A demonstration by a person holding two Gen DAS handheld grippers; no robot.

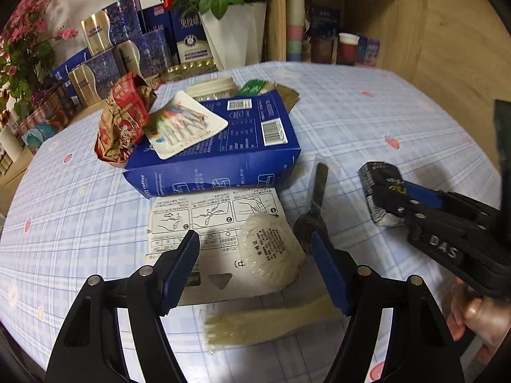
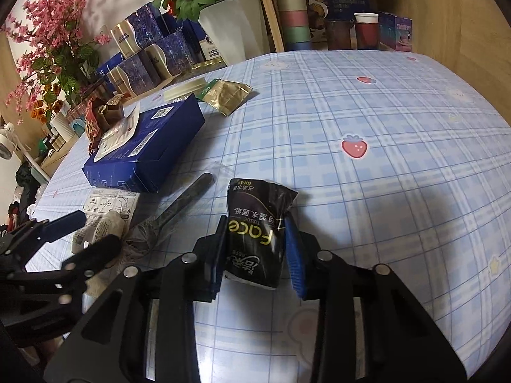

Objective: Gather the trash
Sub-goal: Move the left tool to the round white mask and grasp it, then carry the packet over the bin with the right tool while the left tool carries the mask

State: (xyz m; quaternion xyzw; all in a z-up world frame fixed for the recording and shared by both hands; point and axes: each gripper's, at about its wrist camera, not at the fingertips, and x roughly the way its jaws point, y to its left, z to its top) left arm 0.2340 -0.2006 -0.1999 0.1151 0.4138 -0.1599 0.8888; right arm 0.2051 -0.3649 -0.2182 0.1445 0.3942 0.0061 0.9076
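Note:
My right gripper (image 2: 255, 223) is shut on a black tissue pack (image 2: 255, 242), which lies on the blue plaid tablecloth (image 2: 383, 111). The left wrist view shows the same pack (image 1: 381, 188) at the right. My left gripper (image 1: 254, 239) stands open, low over a white packet (image 1: 268, 255) that rests on a printed instruction sheet (image 1: 204, 214); nothing is between its pads. A black utensil in a clear wrap (image 1: 314, 204) lies just right of it. A pale wrapped fork (image 1: 255, 322) lies nearer me. Behind are a blue box (image 1: 217, 146), a red-gold snack bag (image 1: 123, 121) and a white card packet (image 1: 185, 124).
A gold-green wrapper (image 2: 226, 94) and a pale lid (image 2: 183, 91) lie beyond the blue box. Gift boxes (image 1: 124, 48), a white flower pot (image 1: 233, 35) and stacked cups (image 2: 293, 9) line the back. A wooden shelf wall (image 1: 447, 63) bounds the right side.

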